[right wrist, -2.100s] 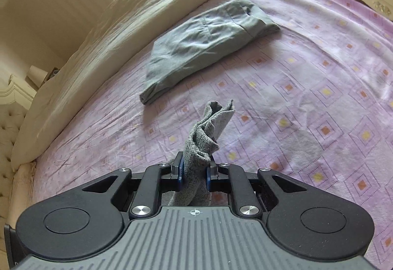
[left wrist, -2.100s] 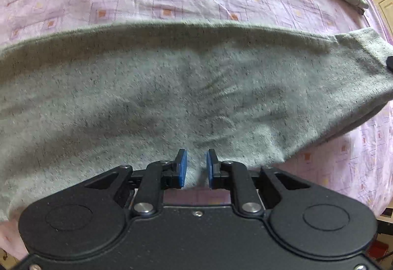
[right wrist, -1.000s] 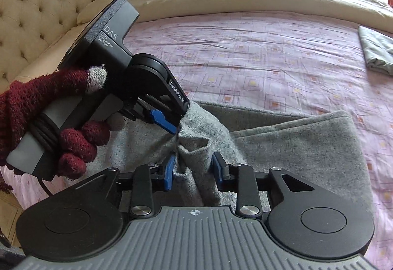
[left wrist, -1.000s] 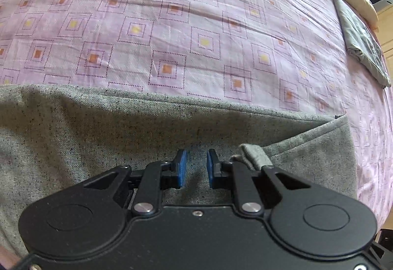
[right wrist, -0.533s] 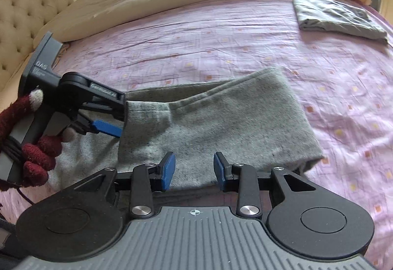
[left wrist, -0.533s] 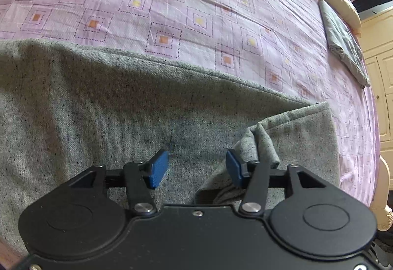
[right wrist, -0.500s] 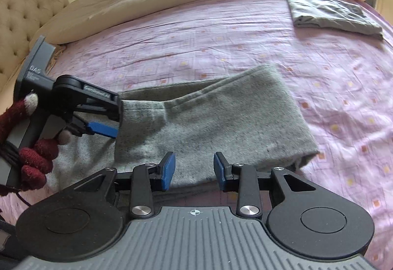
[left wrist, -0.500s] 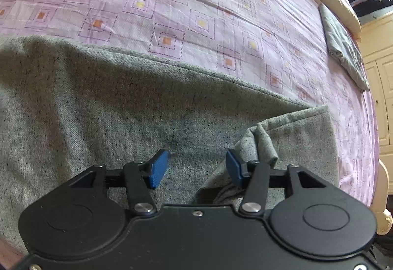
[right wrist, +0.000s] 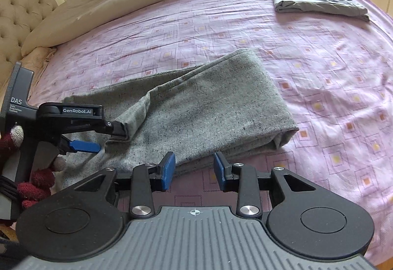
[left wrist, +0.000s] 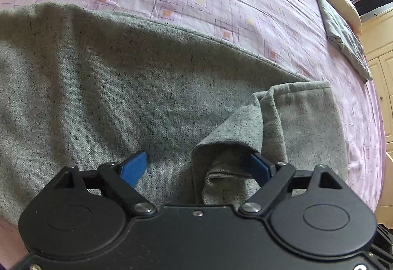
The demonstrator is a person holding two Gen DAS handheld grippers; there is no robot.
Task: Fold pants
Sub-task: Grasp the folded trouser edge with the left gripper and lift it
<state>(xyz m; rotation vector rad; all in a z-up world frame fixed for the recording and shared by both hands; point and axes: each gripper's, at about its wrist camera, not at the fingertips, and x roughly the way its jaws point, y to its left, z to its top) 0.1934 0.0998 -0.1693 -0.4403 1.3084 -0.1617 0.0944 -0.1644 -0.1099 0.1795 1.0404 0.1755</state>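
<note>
Lying doubled over at mid-frame on the bed (right wrist: pixel 319 53), the grey pants (right wrist: pixel 201 107) look half folded, another fold probably left, with left claw (left wrist: pixel 196 166) and right claw (right wrist: pixel 194 169) both spread apart, gripping nothing.

Grey speckled pants (right wrist: pixel 201 110) lie folded over themselves across the near part of the bed, fold edge at right, upper layer's left corner rumpled and lifted.
</note>
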